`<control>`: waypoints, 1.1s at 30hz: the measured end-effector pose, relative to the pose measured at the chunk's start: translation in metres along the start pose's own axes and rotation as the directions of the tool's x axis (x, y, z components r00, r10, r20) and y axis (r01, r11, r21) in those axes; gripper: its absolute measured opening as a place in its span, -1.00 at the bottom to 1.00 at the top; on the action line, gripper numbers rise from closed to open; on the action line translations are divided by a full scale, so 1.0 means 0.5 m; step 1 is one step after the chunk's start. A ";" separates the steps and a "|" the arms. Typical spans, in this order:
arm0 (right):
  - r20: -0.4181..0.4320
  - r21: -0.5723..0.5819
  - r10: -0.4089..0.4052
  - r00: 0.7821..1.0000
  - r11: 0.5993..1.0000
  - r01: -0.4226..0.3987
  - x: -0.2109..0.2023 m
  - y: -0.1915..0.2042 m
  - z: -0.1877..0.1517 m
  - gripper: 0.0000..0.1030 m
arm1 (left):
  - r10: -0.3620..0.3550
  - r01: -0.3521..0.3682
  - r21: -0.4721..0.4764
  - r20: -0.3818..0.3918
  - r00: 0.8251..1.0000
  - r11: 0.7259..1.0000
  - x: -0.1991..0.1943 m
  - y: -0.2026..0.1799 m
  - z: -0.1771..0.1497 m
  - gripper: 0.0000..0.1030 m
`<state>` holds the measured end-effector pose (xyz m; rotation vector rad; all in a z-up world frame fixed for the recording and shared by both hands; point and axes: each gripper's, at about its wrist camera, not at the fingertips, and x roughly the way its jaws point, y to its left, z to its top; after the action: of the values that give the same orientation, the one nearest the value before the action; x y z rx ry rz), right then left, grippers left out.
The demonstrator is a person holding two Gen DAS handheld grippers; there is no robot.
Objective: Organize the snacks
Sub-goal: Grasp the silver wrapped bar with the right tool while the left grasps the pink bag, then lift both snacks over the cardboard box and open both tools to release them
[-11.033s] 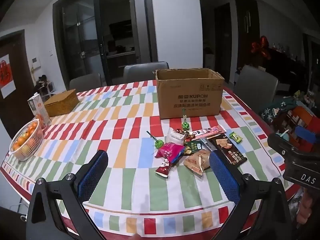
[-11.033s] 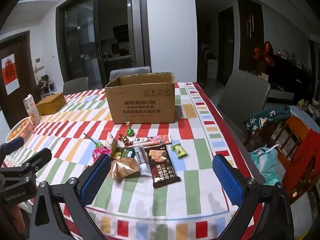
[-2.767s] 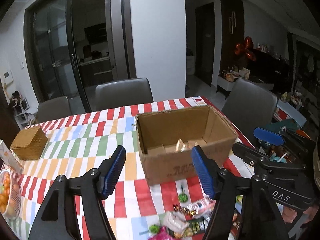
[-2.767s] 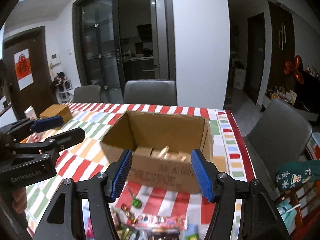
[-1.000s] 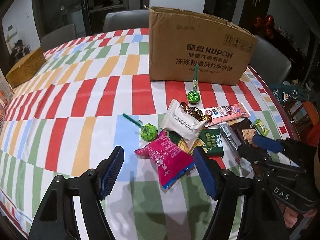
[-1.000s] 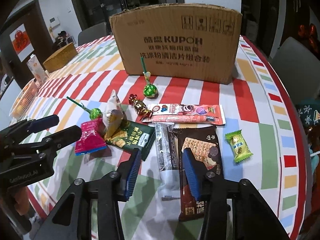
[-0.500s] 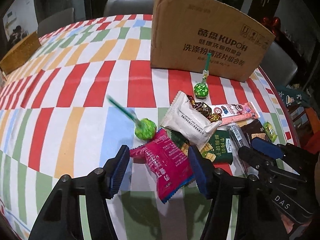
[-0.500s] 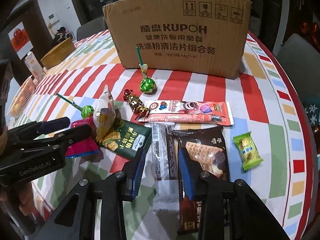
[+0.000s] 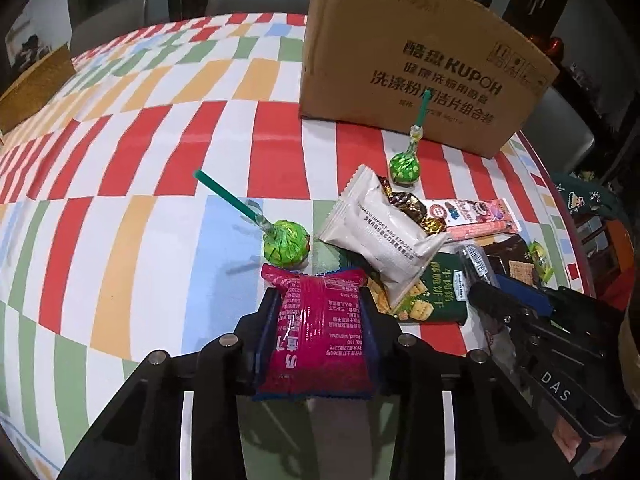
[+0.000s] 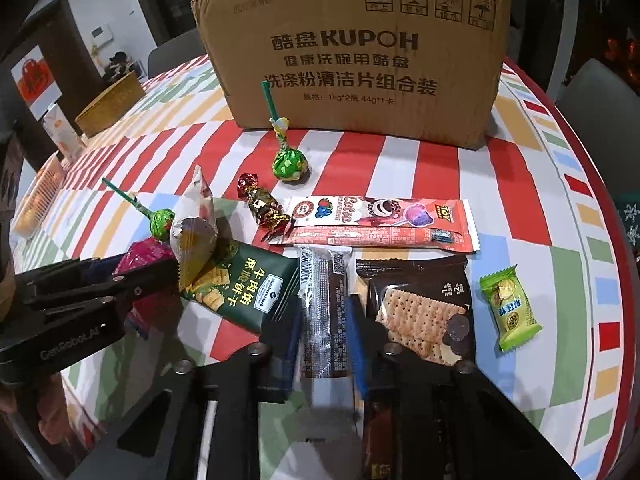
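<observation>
Both tongs have just been closing, and 2 packets are pinched at once. The left gripper is clamped across the pink packet, the right gripper across the slim clear-wrapped bar, each low on the striped tablecloth, presumably for lifting. The cardboard box waits at 12 o'clock beyond the pile, likely their destination.

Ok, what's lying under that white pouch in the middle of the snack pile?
The white pouch rests on the dark green cracker pack, covering that pack's upper left part, and overlaps the gold-brown wrapped candies. Whether anything else lies beneath it cannot be seen.
</observation>
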<state>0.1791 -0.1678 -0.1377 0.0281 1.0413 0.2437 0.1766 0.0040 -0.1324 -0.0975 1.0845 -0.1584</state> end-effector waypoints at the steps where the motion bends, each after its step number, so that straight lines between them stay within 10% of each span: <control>1: -0.002 0.010 0.009 1.000 1.000 -0.009 -0.002 -0.001 -0.001 -0.60 | 0.003 -0.003 0.006 0.007 1.000 1.000 -0.006 -0.002 -0.001 -0.29; 18: 0.117 0.000 0.049 0.992 0.999 -0.049 -0.125 0.011 -0.019 -0.60 | -0.035 0.028 0.050 0.141 0.989 0.998 -0.142 -0.037 -0.022 -0.29; 33: 0.309 -0.046 0.070 0.949 0.997 -0.059 -0.269 0.034 0.015 -0.60 | -0.082 0.046 0.118 0.323 0.943 0.992 -0.282 -0.075 0.008 -0.29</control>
<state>0.1177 -0.1790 -0.0172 0.0659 0.7227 0.3071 0.1126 -0.0080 -0.0018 -0.0584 0.7393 -0.2507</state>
